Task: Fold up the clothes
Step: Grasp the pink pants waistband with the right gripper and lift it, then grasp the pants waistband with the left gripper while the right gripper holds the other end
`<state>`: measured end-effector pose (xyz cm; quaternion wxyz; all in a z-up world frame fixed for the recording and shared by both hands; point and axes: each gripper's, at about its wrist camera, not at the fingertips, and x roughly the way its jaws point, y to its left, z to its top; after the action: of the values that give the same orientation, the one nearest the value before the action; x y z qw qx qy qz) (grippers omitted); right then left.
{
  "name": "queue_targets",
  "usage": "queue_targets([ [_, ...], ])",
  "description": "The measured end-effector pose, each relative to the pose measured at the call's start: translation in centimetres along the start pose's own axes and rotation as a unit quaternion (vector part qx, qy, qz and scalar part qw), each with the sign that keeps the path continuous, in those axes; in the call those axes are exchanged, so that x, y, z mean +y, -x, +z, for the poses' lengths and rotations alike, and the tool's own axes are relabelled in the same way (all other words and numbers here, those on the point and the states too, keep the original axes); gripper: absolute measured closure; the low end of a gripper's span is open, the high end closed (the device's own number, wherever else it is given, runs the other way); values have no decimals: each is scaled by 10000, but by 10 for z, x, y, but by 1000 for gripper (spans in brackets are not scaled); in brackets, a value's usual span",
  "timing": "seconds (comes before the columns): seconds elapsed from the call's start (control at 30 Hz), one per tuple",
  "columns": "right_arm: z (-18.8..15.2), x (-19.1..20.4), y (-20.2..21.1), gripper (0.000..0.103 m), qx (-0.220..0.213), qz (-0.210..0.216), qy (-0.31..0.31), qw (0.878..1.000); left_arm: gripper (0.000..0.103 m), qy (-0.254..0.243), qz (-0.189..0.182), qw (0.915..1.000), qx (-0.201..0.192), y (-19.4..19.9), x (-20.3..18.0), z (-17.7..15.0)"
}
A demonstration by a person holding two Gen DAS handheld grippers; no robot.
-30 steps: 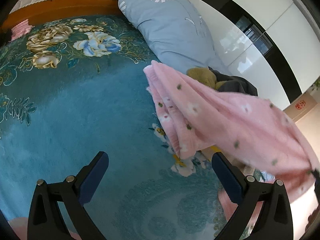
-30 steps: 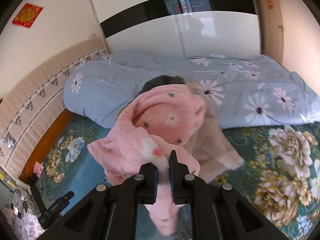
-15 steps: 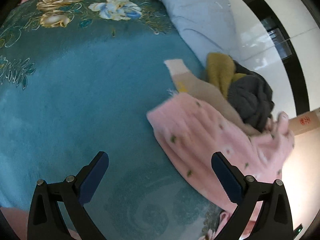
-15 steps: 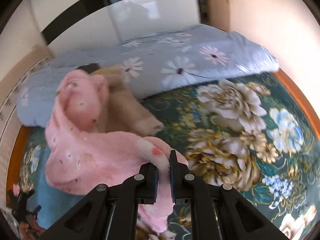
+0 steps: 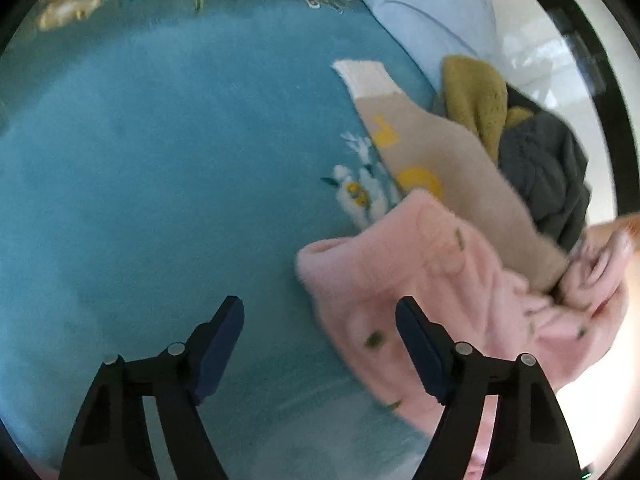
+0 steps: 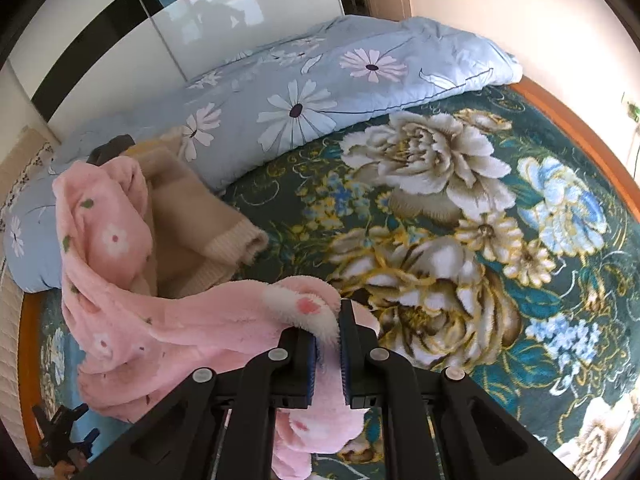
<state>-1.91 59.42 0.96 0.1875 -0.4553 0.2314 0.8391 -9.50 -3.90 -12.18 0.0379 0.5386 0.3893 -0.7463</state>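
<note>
Your right hand-held gripper (image 6: 329, 332) pinched the pink garment (image 6: 120, 280), which trailed leftward, seemingly lengthwise, across the bed (image 6: 460, 240); your left hand-held gripper (image 5: 320, 344) gaped empty beside it.

two grippers: left gripper (image 5: 318, 344) at lower centre of the left view, right gripper (image 6: 328, 334) at lower centre of the right view. four garments: one pink fleece (image 5: 432, 280), one beige sweater (image 5: 448, 156), one mustard knit (image 5: 474, 92), one dark grey knit (image 5: 540, 168). one light blue duvet (image 6: 320, 92). one floral blanket (image 6: 460, 240). one bare hand (image 5: 604, 256) at right edge.
</note>
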Motion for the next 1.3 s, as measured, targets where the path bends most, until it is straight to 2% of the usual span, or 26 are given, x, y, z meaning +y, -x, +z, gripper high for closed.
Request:
queue_targets([
  [0.03, 0, 0, -1, 93, 14, -18, 10, 10000, 25, 44, 2, 10000, 19, -5, 0, 1],
  [0.1, -2, 0, -2, 93, 49, -49, 9, 10000, 31, 90, 54, 9999, 84, -14, 0, 1],
  [0.13, -2, 0, -2, 93, 74, -46, -19, 10000, 40, 119, 55, 9998, 157, -18, 0, 1],
  [0.17, -3, 0, -2, 93, 91, -37, -48, 9999, 48, 251, -62, 9995, 201, -21, 3, 1],
  [0.2, -4, -1, -2, 93, 105, -27, -74, 9999, 52, 383, -180, 9988, 245, -23, 5, 1],
  [0.27, -5, 0, -2, 93, 126, -16, -95, 9999, 69, 700, -412, 9962, 301, -27, 10, 2],
  [0.3, -7, 0, 0, 93, 131, -7, -99, 9999, 73, 739, -393, 9961, 289, -27, 10, 3],
  [0.33, -9, 1, 1, 93, 135, 4, -104, 9999, 83, 770, -371, 9960, 276, -27, 9, 3],
  [0.37, -10, 2, 3, 93, 134, 17, -109, 9998, 88, 695, -329, 9967, 259, -25, 6, 3],
  [0.53, -18, 5, 17, 93, 76, 176, -143, 9997, 92, 392, -247, 9989, 17, 3, -1, 4],
  [0.73, -30, 23, 35, 93, 52, 559, 20, 9984, 93, 432, -76, 9976, -535, 61, 20, 5],
  [0.83, -40, 43, 45, 92, 62, 899, 261, 9956, 93, 563, 41, 9944, -888, 98, 35, 11],
  [0.93, -51, 66, 52, 93, 120, 1206, 564, 9910, 94, 705, 223, 9883, -1335, 144, 62, 9],
  [1.03, -64, 94, 57, 93, 282, 1549, 967, 9828, 94, 778, 570, 9782, -1842, 185, 83, 5],
  [1.17, -82, 130, 62, 92, 581, 2057, 1410, 9667, 94, 1356, 957, 9572, -2370, 239, 126, 0],
  [1.23, -91, 149, 63, 92, 712, 2227, 1697, 9574, 94, 1529, 1092, 9497, -2506, 249, 142, 4],
  [1.3, -99, 161, 55, 93, 882, 2169, 1942, 9526, 94, 1520, 1190, 9501, -2449, 252, 155, 5],
])
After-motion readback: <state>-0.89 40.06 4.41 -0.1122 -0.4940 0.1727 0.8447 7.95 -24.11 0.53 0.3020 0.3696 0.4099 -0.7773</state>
